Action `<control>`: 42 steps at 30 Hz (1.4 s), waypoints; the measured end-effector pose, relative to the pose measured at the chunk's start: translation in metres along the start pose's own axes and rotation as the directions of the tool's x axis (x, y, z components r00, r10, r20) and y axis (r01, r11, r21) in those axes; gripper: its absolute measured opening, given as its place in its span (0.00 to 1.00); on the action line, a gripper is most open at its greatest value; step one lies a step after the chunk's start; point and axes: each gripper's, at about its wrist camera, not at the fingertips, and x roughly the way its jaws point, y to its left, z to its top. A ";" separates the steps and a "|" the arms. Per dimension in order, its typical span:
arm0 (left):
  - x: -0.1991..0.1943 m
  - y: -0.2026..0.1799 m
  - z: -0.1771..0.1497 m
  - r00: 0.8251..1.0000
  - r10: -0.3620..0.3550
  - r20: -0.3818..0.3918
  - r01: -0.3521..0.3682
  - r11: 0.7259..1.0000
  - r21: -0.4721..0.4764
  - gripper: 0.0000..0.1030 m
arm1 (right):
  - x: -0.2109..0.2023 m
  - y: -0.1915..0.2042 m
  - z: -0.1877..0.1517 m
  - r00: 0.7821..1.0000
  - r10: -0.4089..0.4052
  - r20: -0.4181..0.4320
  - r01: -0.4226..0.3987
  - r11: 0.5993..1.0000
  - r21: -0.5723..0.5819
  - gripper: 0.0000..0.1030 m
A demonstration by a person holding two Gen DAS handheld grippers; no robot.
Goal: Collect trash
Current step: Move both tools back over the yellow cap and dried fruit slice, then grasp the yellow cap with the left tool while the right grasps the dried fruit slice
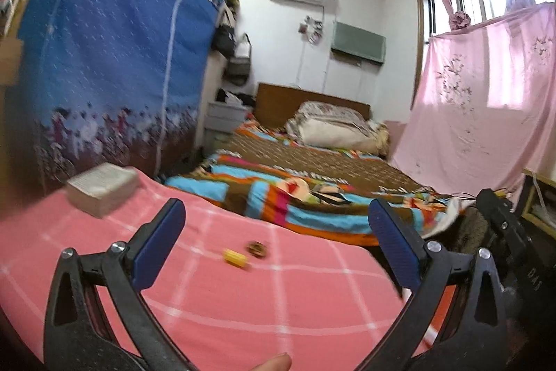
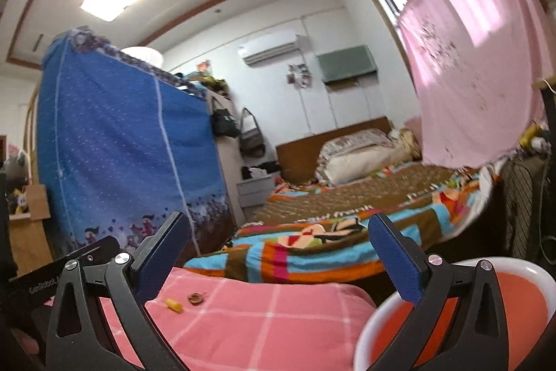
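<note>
Two small bits of trash lie on the pink checked cloth (image 1: 243,301): a yellow piece (image 1: 235,257) and a brown round piece (image 1: 257,248). My left gripper (image 1: 276,239) is open and empty, held above the cloth with both pieces between and beyond its fingers. In the right wrist view the yellow piece (image 2: 173,305) and the brown piece (image 2: 195,298) lie ahead to the left. My right gripper (image 2: 278,252) is open and empty, above the rim of a white bin with a red inside (image 2: 378,312) at lower right.
A white tissue pack (image 1: 102,188) sits at the cloth's far left. A bed with a colourful blanket (image 1: 312,183) lies beyond. A blue fabric wardrobe (image 1: 114,58) stands at left, a pink curtain (image 1: 486,99) at right. The other gripper's black body (image 1: 507,232) is at right.
</note>
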 end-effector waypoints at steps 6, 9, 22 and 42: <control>0.001 0.024 -0.001 0.997 0.058 0.041 -0.060 0.997 0.039 1.00 | 0.013 0.026 -0.006 0.999 0.038 0.009 -0.037 0.997 -0.071 1.00; 0.009 0.032 -0.005 0.997 0.069 0.036 -0.071 0.996 0.062 1.00 | 0.022 0.035 -0.010 0.999 0.037 0.005 -0.036 0.993 -0.110 1.00; 0.047 0.048 -0.005 0.999 0.036 0.003 -0.036 0.994 0.107 1.00 | 0.062 0.043 -0.020 0.999 0.015 -0.029 -0.019 0.986 -0.167 1.00; 0.151 0.033 -0.040 0.817 -0.070 -0.573 0.163 0.980 0.113 0.57 | 0.143 0.028 -0.052 0.909 -0.035 -0.416 -0.021 0.991 -0.130 1.00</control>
